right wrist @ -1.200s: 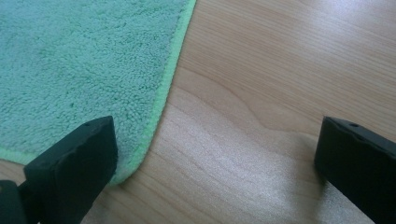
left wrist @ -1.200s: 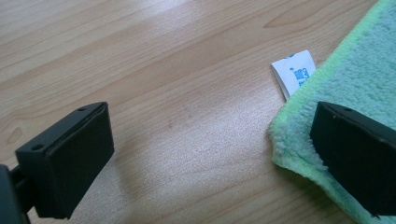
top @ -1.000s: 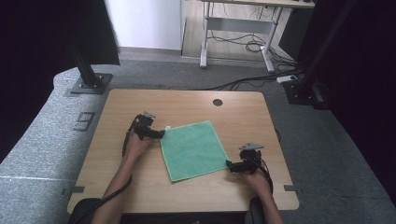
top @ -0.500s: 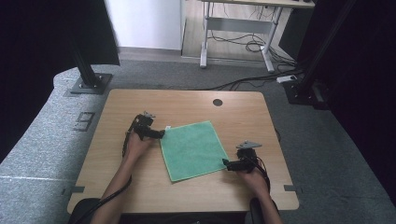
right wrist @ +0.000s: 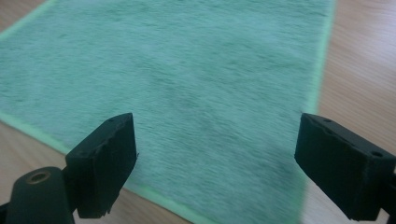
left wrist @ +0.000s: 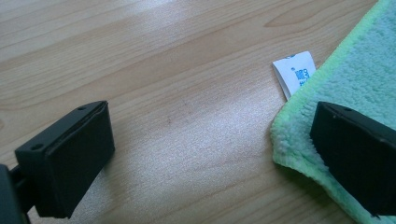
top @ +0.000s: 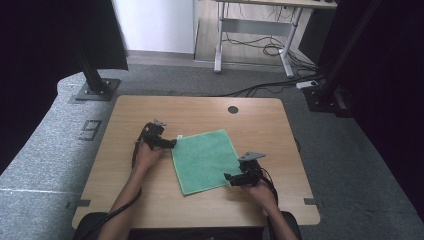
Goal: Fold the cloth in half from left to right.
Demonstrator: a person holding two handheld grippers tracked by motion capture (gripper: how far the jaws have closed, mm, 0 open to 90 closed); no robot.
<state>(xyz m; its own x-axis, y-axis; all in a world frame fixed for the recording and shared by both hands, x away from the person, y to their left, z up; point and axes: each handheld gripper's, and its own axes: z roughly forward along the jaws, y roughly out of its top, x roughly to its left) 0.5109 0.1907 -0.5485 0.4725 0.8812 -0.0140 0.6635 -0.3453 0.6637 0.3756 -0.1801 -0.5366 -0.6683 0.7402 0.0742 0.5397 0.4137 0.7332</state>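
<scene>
While the green cloth (top: 205, 160) lay flat and spread out on the wooden table (top: 125, 200), you had both tools at its edges. Your left gripper (top: 169, 144) sat at the cloth's far left corner, jaws spread wide and gripping nothing; in the left gripper view the fluffy corner (left wrist: 299, 135) lay just in front of the right-hand jaw, bare wood sat between the jaws, and a small white label (left wrist: 295, 72) stuck out from the hem just beyond that jaw. Your right gripper (top: 231, 177) was at the near right corner, also released and wide apart; in the right gripper view the cloth ran ahead between and beyond both jaws, its pale hem passing under the left-hand jaw and along the inside of the right-hand one. Whether either tool touched the fabric, couldn't tell.
</scene>
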